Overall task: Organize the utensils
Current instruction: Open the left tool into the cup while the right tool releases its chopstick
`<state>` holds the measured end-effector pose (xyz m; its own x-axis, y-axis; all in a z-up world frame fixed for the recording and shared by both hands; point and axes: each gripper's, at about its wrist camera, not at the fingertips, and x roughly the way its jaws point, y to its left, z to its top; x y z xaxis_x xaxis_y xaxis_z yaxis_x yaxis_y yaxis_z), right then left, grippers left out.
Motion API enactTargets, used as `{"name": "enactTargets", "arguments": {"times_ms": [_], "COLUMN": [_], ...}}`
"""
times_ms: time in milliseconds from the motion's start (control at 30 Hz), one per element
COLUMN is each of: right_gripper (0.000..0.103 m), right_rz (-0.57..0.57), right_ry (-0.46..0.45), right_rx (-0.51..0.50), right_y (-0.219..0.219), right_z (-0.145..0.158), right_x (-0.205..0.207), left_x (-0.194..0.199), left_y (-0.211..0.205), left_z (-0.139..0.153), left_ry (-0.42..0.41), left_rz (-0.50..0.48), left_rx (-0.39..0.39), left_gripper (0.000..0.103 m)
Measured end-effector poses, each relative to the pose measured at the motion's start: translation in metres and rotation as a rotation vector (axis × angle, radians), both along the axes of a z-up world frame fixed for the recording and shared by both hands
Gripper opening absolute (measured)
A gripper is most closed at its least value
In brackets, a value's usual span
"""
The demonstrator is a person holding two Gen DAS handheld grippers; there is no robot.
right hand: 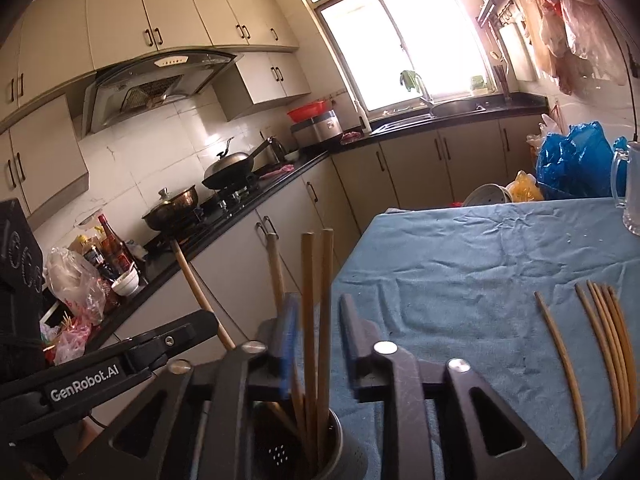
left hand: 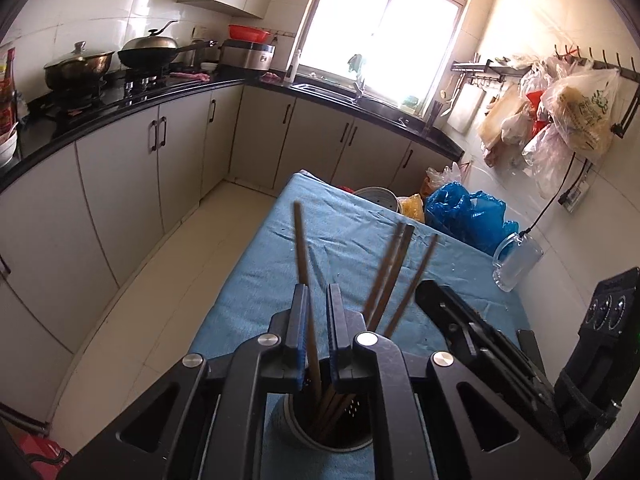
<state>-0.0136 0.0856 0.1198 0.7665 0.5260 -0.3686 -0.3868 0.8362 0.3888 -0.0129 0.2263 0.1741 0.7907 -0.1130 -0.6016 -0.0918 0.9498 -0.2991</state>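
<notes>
Four brown wooden chopsticks (left hand: pixel 394 276) show in the left wrist view, all standing in a grey perforated metal utensil cup (left hand: pixel 320 420) directly below the left gripper (left hand: pixel 318 304). One stick rises between its jaws, lying against the blue pad of the left-hand one with a gap to the other, so the grip looks released. The other three sticks lean away just right of the jaws. Beyond them stretches the worktop under a wrinkled blue cloth (left hand: pixel 340 236), with a clear glass mug (left hand: pixel 516 260) far right of the jaws. The right gripper's black body (left hand: pixel 480 340) sits close beside.

Seen from the right wrist, the right gripper (right hand: pixel 318 312) hangs over the same cup (right hand: pixel 336 448). Two pale wooden chopsticks (right hand: pixel 316 320) stand between its jaws, near the blue-padded left one; the jaws stand apart and press nothing. More sticks lean left of the jaws. Right of the jaws, loose bamboo chopsticks (right hand: pixel 608 352) lie on the cloth (right hand: pixel 460 264).
</notes>
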Motion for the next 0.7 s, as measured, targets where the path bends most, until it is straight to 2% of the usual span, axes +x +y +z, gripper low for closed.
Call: {"name": "enactTargets", "arguments": {"times_ms": [100, 300, 400, 500, 700], "right_gripper": [0.036, 0.046, 0.047, 0.047, 0.046], "right_rz": [-0.014, -0.108, -0.18, -0.235, -0.206], "right_ry": [-0.002, 0.037, 0.098, 0.24, 0.357], "right_rx": [0.004, -0.007, -0.052, -0.12, -0.25], "right_y": [-0.013, -0.077, -0.112, -0.151, -0.165], "right_z": [0.003, -0.013, -0.033, -0.07, -0.108], "right_x": [-0.007, -0.022, -0.022, -0.015, -0.003], "left_x": [-0.013, -0.046, -0.06, -0.068, -0.067], "left_y": [0.001, -0.018, -0.036, -0.06, -0.119], "left_z": [0.007, 0.022, 0.023, 0.019, -0.004], "left_ry": [-0.017, -0.059, -0.067, -0.059, 0.023], "left_rz": [0.016, -0.011, -0.053, -0.103, -0.222], "left_rx": [-0.011, -0.014, -0.029, -0.035, 0.006], "left_gripper": [0.026, 0.03, 0.034, 0.035, 0.035]}}
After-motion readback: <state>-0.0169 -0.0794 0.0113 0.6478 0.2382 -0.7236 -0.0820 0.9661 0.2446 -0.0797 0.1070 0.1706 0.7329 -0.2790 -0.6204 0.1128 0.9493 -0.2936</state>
